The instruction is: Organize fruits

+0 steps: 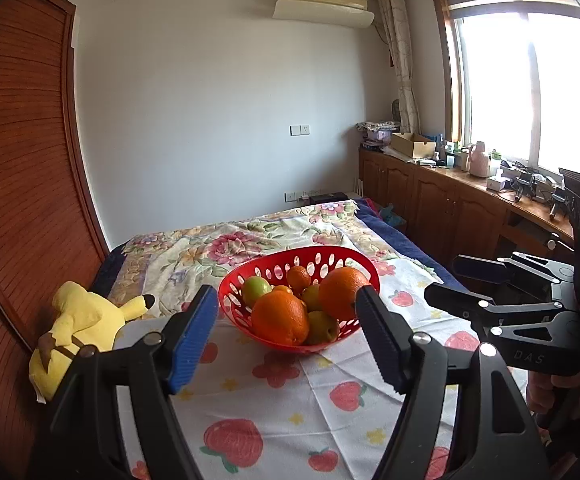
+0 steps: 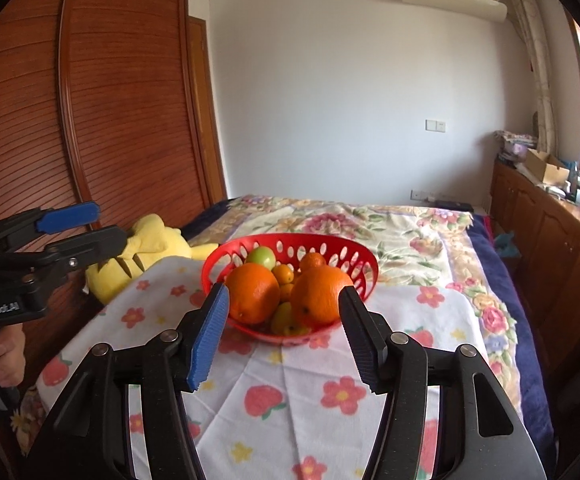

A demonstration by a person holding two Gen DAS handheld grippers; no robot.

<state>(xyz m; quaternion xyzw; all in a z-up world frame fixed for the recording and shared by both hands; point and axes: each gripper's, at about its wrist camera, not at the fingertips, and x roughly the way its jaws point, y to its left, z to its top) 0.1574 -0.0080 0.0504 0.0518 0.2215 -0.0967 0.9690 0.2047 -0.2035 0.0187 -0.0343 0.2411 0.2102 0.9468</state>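
Through the left wrist camera, my left claw (image 1: pixel 286 336) gapes wide with nothing between its pads, short of the red perforated plastic basket (image 1: pixel 331 261) on the strawberry-print cloth (image 1: pixel 282 408) over the bed. Two large oranges (image 1: pixel 280 317) hide most of the small green and yellow fruit behind them. The right claw (image 1: pixel 445 282) pokes in at the edge, its fingers apart.

In the right wrist view, my right claw (image 2: pixel 284 336) also stands apart and empty before the basket (image 2: pixel 341 251). The yellow plush toy (image 2: pixel 150 256) is half covered by the left claw (image 2: pixel 90 226).
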